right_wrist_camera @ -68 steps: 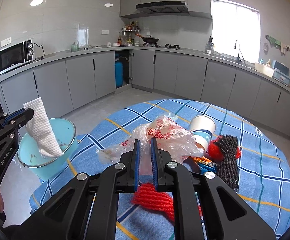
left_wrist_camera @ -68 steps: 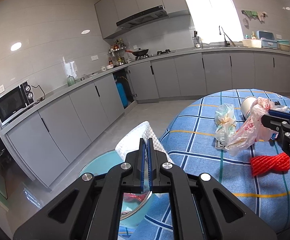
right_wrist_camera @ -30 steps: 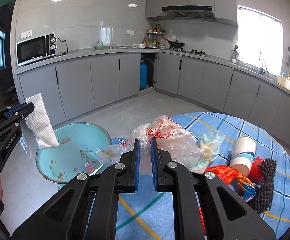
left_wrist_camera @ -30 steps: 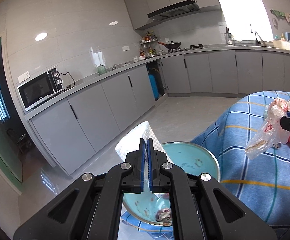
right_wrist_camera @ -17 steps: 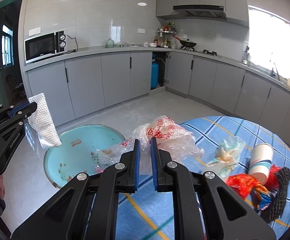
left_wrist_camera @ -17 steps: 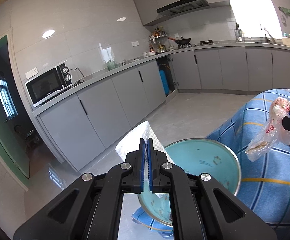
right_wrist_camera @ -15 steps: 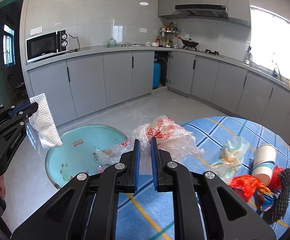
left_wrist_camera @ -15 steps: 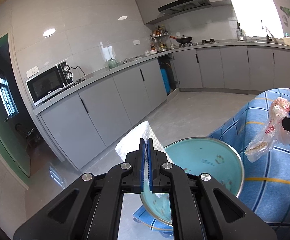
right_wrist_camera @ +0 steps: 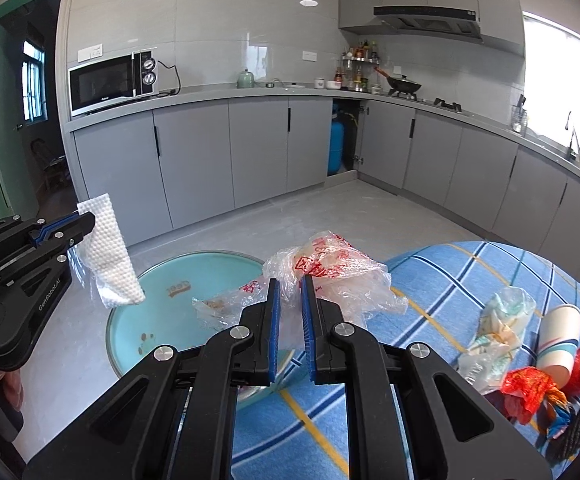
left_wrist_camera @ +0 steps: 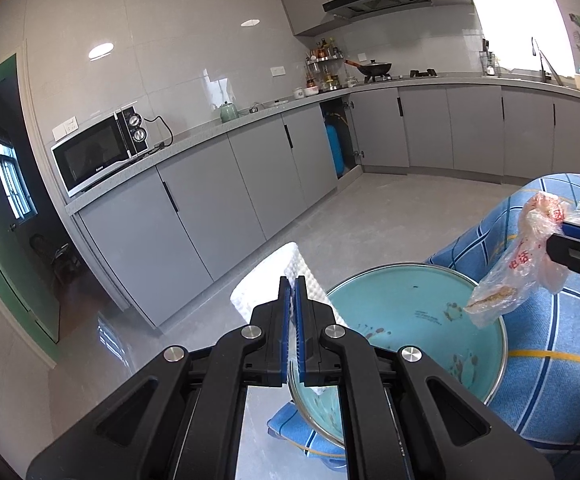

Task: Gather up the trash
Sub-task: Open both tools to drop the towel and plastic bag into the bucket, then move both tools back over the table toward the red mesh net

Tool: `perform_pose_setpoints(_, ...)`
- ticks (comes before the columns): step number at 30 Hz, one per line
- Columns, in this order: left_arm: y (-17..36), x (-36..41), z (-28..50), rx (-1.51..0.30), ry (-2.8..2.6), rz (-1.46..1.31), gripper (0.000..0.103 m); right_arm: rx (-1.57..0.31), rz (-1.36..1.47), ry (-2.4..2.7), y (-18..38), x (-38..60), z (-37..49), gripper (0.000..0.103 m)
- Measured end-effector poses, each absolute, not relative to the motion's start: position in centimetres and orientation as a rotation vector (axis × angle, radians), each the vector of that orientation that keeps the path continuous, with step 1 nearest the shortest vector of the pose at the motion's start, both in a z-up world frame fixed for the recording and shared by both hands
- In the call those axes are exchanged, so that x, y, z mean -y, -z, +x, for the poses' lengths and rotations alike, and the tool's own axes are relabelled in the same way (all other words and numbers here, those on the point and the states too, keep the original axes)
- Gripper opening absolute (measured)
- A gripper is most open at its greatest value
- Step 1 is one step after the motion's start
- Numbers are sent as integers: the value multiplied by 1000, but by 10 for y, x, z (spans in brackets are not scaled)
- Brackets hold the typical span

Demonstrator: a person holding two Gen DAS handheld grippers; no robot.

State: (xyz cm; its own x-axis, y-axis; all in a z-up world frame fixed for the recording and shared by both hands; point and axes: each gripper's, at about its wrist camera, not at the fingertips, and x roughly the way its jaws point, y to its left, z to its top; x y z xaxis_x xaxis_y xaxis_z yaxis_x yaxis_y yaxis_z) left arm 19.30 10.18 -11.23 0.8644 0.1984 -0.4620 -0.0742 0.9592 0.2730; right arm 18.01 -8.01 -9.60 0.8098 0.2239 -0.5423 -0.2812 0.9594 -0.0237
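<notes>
swung off the round bench in a blue plaid cloth over the last couple of seconds, away from the litter and toward the wide turquoise basin with a metal rim at the bench's edge. brought that basin up from a sliver low in the left wrist view to a full disc in both views. judged from that: carry close to finished, release the step in hand, nothing let go yet.

kept the left gripper beside the basin's rim, fingers pressed almost together, pinching the white dimpled paper towel by its upper part. left the towel hanging free with its lower corner about over the rim, touching nothing as far as could be told.

held the right gripper above the bench-side rim, fingers a shade wider apart, clamped on the bunched middle of the crumpled clear plastic bag with red printing. let the bag's tail, with food crumbs inside, dangle over the basin's interior, clear of it.

left on the bench, well apart from the basin: a crumpled pale wrapper, a white paper cup with blue and red stripes, a scrap of red mesh netting. collection only partly done, by that reckoning.
</notes>
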Motion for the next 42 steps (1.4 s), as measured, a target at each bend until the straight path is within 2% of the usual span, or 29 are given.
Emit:
perform_pose_setpoints(8,116,-103,198,-525,-143,249,4,-571,-109,-290,98,73,186,11)
perform_pose_setpoints(13,119,-102,199,-529,-149,252,10,-570,-100,-313,101,72,191,14)
perform_pose_setpoints(14,119,-103,199,-533,-144,252,12,-563,-97,-314,101,72,191,19)
perform_pose_setpoints(15,120,-103,200,-538,-145,257,17,-560,-89,-322,102,73,193,30)
perform_pose_setpoints(16,121,-103,200,-537,-156,261,34,-557,-83,-331,102,73,193,40)
perform_pose_setpoints(17,120,-104,198,-527,-170,261,45,-550,-78,-332,101,73,193,51)
perform_pose_setpoints(18,120,-104,198,-521,-172,261,50,-548,-76,-330,101,74,193,51)
perform_pose_setpoints(23,118,-104,197,-514,-192,272,50,-554,-68,-309,101,80,191,51)
perform_pose_setpoints(27,117,-102,194,-508,-199,277,59,-554,-66,-288,101,87,187,51)
perform_pose_setpoints(32,115,-97,190,-499,-190,284,61,-551,-54,-278,100,95,180,51)
perform_pose_setpoints(35,114,-96,187,-492,-198,291,69,-554,-53,-293,100,94,178,51)
perform_pose_setpoints(41,109,-101,187,-481,-222,294,71,-547,-49,-277,99,101,174,51)
perform_pose_setpoints(42,111,-101,188,-483,-223,297,74,-549,-45,-271,99,103,175,51)
